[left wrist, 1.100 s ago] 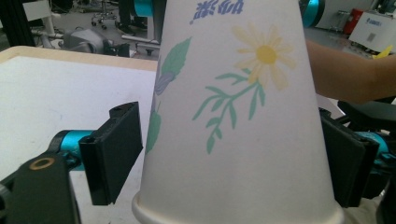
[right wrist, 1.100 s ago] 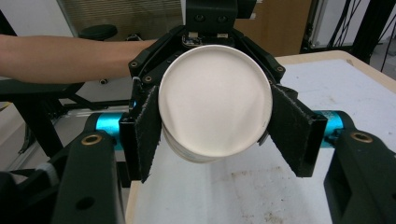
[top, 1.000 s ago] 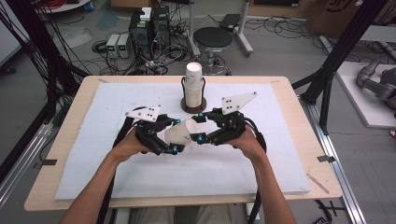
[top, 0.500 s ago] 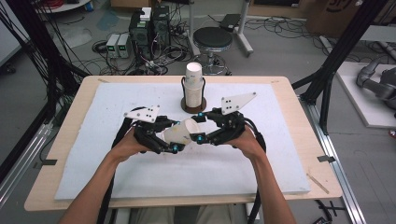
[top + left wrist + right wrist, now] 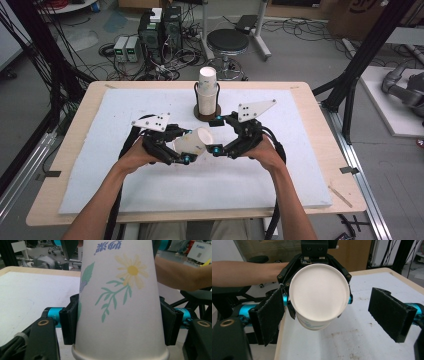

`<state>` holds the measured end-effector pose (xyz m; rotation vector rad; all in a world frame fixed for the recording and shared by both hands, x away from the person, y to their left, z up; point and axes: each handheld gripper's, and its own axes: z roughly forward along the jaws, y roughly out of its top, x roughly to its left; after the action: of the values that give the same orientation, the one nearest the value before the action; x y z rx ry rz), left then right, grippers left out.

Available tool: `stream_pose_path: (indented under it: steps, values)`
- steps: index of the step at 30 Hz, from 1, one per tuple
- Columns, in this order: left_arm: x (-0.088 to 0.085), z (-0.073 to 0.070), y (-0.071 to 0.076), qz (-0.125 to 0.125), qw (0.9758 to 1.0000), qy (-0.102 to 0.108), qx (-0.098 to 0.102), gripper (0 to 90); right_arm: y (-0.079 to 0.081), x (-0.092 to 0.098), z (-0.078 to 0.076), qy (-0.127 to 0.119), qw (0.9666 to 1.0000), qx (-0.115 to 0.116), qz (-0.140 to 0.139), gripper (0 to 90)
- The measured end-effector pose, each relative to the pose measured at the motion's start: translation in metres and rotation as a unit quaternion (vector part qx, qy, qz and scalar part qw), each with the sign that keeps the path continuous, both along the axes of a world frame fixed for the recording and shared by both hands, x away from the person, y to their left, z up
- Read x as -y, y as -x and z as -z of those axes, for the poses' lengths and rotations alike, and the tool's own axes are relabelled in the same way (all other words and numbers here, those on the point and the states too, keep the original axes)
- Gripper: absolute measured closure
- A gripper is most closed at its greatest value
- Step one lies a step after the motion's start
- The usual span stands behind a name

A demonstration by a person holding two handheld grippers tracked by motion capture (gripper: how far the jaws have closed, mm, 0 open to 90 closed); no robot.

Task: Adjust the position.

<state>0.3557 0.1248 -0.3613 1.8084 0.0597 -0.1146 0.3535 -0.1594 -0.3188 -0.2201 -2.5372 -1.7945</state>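
Cup, paper, white, tapered, printed with a yellow daisy, green leaves and blue lettering (image 5: pixel 117 302). Held above the white foam mat (image 5: pixel 300 165) near the table's middle, lying on its side between the two hands, its wide rim toward the left gripper and its flat base (image 5: pixel 319 292) facing the right gripper's camera.

Handling, as judged: very light; thin wall, easily dented or ovalled by a hard squeeze; smooth coated paper, so somewhat slippery against flat pads. The rolled rim and the base disc are the stiffest parts. Best hold is across the wall close to the rim or close to the base, with light pressure; mid-wall grips risk creasing.

Left gripper (image 5: pixel 175 152): clamped across the cup's wall just above the rolled rim, one black pad (image 5: pixel 68 323) pressed on each side; its jaws have just been closing onto the cup.

Right gripper (image 5: pixel 220 135): jaws apart, black pads (image 5: pixel 392 315) standing clear on either side of the cup's base with no contact; they have just been opening, leaving the cup to the left gripper alone.

Stack of white paper cups (image 5: pixel 207 92): upright in a round brown holder with dark wire uprights (image 5: pixel 207 115), at the far middle of the mat, apart from the held cup.

Table, pale wood (image 5: pixel 325 130): carries the mat.
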Motion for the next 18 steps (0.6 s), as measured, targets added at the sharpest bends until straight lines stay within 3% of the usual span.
stream_pose_path:
  steps: [8,11,18]
  values:
    - [-0.010,-0.004,0.005,-0.017,0.9996,-0.020,0.007,31.6,0.000,0.004,0.000,0.014,0.9999,-0.001,0.009,13.9]
    - [-0.016,-0.005,0.006,-0.023,0.9991,-0.034,0.007,31.7,0.001,0.002,0.002,0.039,0.9991,0.004,0.017,13.9]
    - [-0.026,-0.006,0.009,-0.039,0.9974,-0.061,0.008,31.8,0.002,0.000,0.004,0.065,0.9977,0.004,0.021,13.9]
